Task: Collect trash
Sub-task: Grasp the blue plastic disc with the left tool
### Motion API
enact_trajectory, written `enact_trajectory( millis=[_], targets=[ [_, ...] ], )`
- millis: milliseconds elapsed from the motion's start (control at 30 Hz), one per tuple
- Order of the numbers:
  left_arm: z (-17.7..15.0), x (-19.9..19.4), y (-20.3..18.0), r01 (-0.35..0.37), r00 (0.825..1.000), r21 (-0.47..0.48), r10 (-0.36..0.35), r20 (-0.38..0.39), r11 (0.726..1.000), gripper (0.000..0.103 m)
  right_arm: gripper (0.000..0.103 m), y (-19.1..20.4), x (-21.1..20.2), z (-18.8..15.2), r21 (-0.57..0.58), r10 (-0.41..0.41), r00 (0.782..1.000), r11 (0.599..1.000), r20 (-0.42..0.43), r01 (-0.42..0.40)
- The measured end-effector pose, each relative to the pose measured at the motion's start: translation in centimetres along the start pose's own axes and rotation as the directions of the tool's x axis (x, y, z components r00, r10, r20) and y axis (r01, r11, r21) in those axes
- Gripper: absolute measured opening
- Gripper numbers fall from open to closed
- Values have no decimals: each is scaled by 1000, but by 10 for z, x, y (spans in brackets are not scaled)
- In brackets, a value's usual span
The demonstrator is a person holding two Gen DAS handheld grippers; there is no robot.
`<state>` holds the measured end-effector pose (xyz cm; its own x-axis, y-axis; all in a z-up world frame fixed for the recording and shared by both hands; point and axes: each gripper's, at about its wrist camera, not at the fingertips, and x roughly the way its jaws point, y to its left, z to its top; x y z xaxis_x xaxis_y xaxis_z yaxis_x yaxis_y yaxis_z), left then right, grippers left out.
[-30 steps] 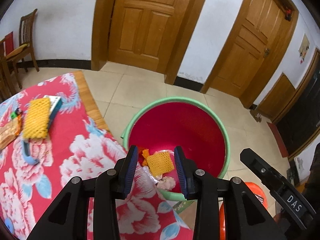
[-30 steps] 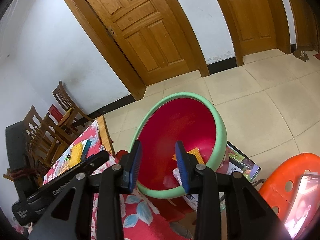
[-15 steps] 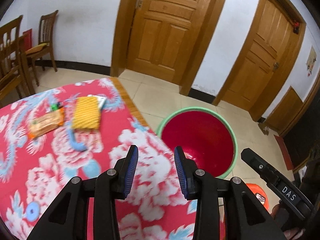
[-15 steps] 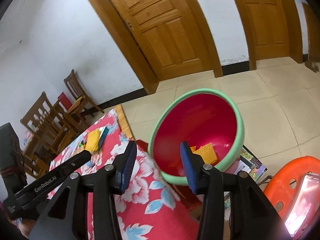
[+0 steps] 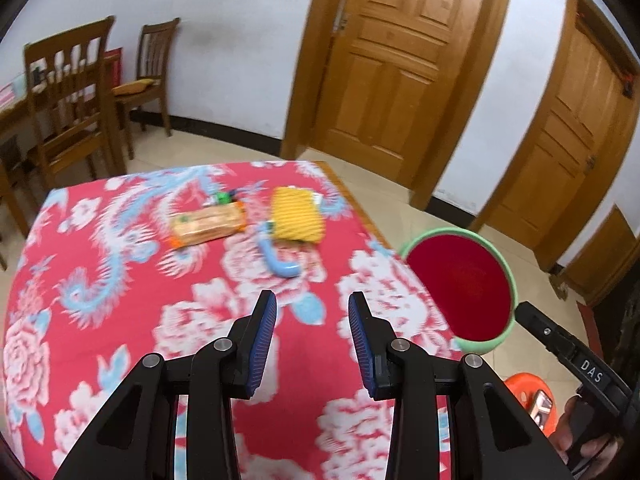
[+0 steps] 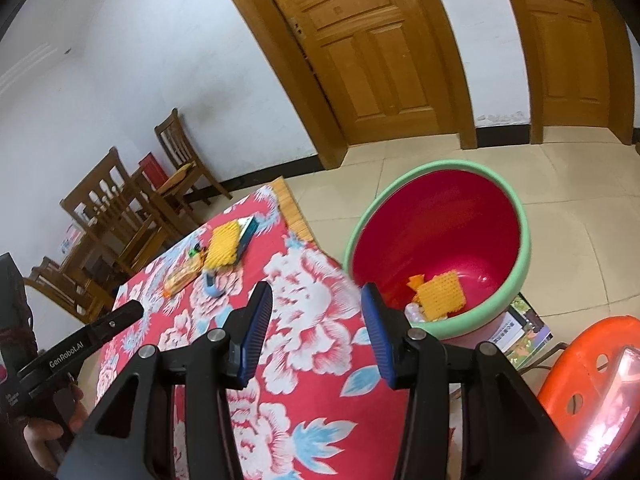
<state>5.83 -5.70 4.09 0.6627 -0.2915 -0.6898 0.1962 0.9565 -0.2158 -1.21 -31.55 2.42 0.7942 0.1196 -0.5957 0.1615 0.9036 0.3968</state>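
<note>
On the red floral tablecloth (image 5: 120, 320) lie a yellow foam net (image 5: 298, 220), a biscuit packet (image 5: 208, 226), a blue curved piece (image 5: 280, 262) and a small green item (image 5: 222, 199). My left gripper (image 5: 311, 298) hovers over the cloth short of them, open, with nothing between its blue pads. My right gripper (image 6: 316, 288) is open and empty above the table's near corner, beside the red bin with a green rim (image 6: 520, 264). In the bin lie another yellow foam net (image 6: 442, 294) and orange scraps. The table's foam net (image 6: 226, 246) and packet (image 6: 182, 276) show further off.
The bin (image 5: 508, 272) stands on the tiled floor off the table's right edge. An orange plastic stool (image 6: 592, 364) and a printed booklet (image 6: 520, 328) are beside it. Wooden chairs (image 5: 72, 112) stand beyond the table on the left. Two wooden doors are behind.
Both grippers have swung left, away from the bin and over the table. The trash on the cloth now sits ahead of the left gripper. The right jaws stand a little wider.
</note>
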Motion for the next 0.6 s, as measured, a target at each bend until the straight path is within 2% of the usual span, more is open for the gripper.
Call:
enact_trajectory(
  millis=[400, 500, 600],
  targets=[
    [-26, -4, 56, -103, 994, -71, 100, -44, 992, 39, 49, 24, 12, -11, -43, 25, 998, 999, -49, -27],
    [-32, -2, 66, -128, 991, -76, 123, -57, 989, 47, 49, 26, 16, -12, -46, 31, 997, 998, -64, -34],
    [-37, 2, 73, -145, 987, -64, 141, -71, 987, 47, 49, 30, 19, -15, -54, 32, 997, 998, -76, -36]
  ],
)
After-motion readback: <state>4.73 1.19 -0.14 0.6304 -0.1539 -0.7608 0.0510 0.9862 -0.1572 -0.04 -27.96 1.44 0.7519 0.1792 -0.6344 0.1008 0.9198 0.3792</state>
